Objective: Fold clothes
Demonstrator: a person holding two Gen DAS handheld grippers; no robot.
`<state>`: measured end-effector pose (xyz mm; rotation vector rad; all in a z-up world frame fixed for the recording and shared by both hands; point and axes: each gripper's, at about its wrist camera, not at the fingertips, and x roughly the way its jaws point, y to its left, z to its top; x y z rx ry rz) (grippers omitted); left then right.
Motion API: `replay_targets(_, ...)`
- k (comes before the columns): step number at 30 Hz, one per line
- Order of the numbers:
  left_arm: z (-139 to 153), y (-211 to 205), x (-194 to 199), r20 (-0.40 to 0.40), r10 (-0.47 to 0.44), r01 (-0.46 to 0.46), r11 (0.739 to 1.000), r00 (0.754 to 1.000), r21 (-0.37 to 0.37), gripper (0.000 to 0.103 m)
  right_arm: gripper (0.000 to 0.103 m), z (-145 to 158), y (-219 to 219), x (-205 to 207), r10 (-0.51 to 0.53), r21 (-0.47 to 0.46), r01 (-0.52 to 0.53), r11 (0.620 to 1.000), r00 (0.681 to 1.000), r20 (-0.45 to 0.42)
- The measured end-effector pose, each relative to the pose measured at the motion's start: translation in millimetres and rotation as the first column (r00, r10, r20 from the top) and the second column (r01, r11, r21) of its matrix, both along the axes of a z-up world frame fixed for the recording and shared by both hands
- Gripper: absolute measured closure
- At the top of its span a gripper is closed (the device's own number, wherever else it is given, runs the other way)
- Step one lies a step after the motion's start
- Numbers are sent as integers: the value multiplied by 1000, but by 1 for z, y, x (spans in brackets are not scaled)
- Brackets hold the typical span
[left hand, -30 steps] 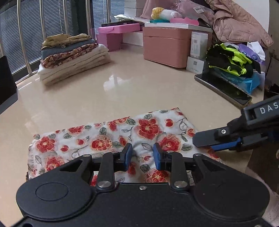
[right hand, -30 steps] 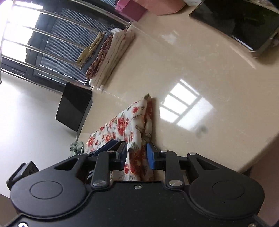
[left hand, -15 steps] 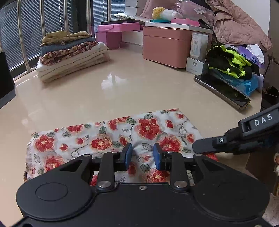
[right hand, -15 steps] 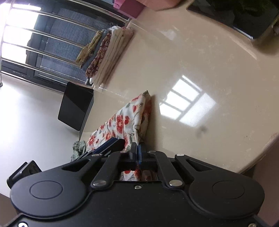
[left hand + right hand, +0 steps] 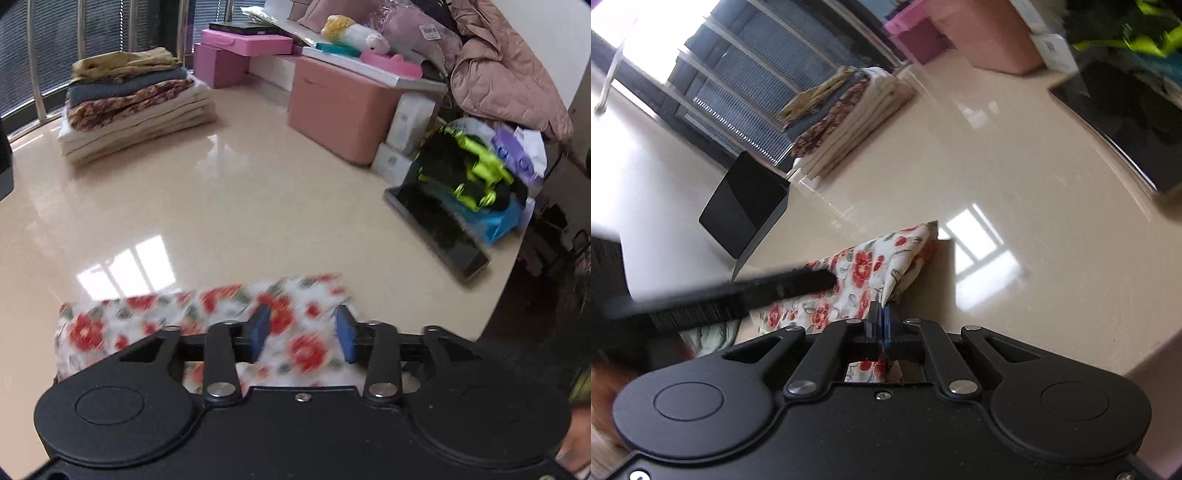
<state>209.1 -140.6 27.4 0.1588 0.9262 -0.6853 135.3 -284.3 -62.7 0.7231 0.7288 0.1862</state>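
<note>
A folded white cloth with red flowers [image 5: 140,325] lies at the near edge of the beige table [image 5: 258,206], blurred in the left wrist view. My left gripper [image 5: 302,329] hovers over its right part. Its jaws are opening, and the blue pads [image 5: 258,328] stand apart without pressing the fabric. In the right wrist view my right gripper [image 5: 881,320] is shut on the floral cloth [image 5: 864,266] at its near edge, and the corner is pulled up off the table. A blurred black finger of the left gripper [image 5: 746,290] crosses the cloth from the left.
A stack of folded clothes [image 5: 129,99] sits at the far left, and a pink box [image 5: 340,110] at the back. A flat black device [image 5: 436,229] and a black-and-neon garment [image 5: 469,173] lie at the right. A black box [image 5: 746,206] stands left of the cloth.
My right gripper closed on the cloth's edge and lifted it slightly. My left gripper rose, its jaws spread wider, and the right gripper left its view.
</note>
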Motion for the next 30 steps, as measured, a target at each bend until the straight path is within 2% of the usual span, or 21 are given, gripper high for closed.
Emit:
replay_targets(3, 9, -31, 7, -44, -29, 31, 998, 999, 58, 49, 103, 7, 8, -2, 21, -42, -19, 999, 999, 35)
replay_targets(7, 2, -75, 10, -58, -65, 76, 973, 996, 217, 49, 103, 15, 14, -3, 48, -83, -41, 996, 996, 79)
replay_targets(10, -10, -99, 5, -49, -96, 107, 935, 994, 339, 49, 103, 20, 16, -5, 58, -114, -46, 992, 993, 101)
replay_targets(13, -21, -114, -1, -28, -121, 120, 882, 992, 456, 49, 103, 22, 15, -6, 58, -128, -44, 991, 992, 112)
replay_targets(17, -29, -126, -9, -14, -151, 133, 816, 988, 563, 49, 102, 24, 15, -8, 60, -154, -40, 987, 990, 128)
replay_targets(20, -31, -132, -10, -20, -149, 129, 774, 989, 620, 49, 102, 25, 17, -9, 60, -180, -35, 983, 989, 133)
replay_targets(23, -34, -135, -6, -34, -118, 111, 748, 992, 655, 49, 102, 24, 21, -10, 57, -199, -29, 980, 989, 138)
replay_targets(27, -33, -133, 0, -59, -57, 82, 747, 997, 660, 49, 102, 22, 21, -15, 30, -177, -3, 984, 988, 149)
replay_targets(30, -33, -128, 3, -65, -15, 55, 750, 998, 659, 49, 102, 20, 16, -19, -17, -123, 36, 992, 988, 156)
